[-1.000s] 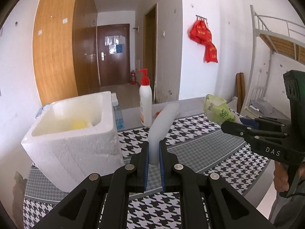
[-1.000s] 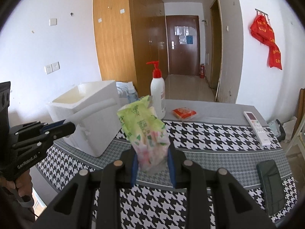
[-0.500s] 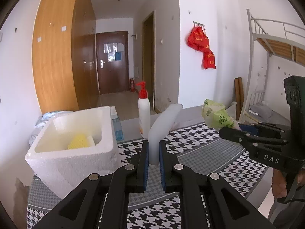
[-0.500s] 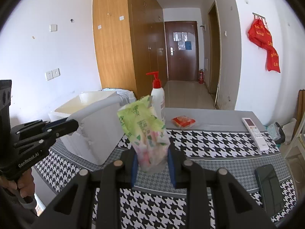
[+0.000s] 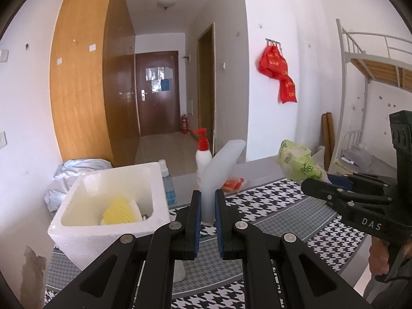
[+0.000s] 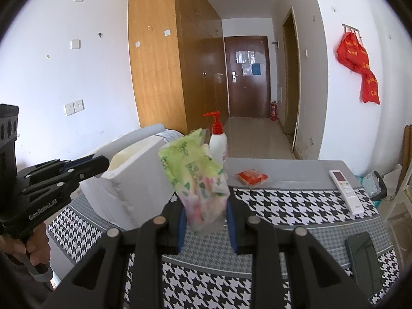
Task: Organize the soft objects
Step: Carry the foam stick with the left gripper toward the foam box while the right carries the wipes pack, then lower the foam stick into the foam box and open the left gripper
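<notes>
1. the left gripper point(image 5: 207, 206) has its jaws pressed onto the lower end of a white foam strip point(image 5: 219, 170); the strip's long axis runs up and away from the jaws, leaning to the right.
2. the right gripper point(image 6: 206, 219) pinches a green tissue pack point(image 6: 195, 177) by its bottom end; the pack stands up out of the jaws and tilts to the left, its green top the far end.
3. the white foam box point(image 5: 108, 211) sits on the left part of the houndstooth table point(image 5: 296, 213); its mouth faces up, and a yellow sponge point(image 5: 119, 211) already lies inside against the near right wall.
4. the relation that matters: seen from the left wrist, the box lies just left of and slightly beyond the left jaws, near them; seen from the right wrist, the box point(image 6: 134, 180) lies to the left of the pack, with the left gripper point(image 6: 85, 166) close by its rim.
5. judgement: the left hand is the nearer one to the box, so the foam strip looks likely to go in first, by swinging left and tipping the strip's free end down into the opening.
6. judgement: the strip looks longer than the box mouth is wide, so it may have to enter at an angle or bend.
7. a pump bottle point(image 5: 203, 154) stands behind the box, well clear of that path.
</notes>
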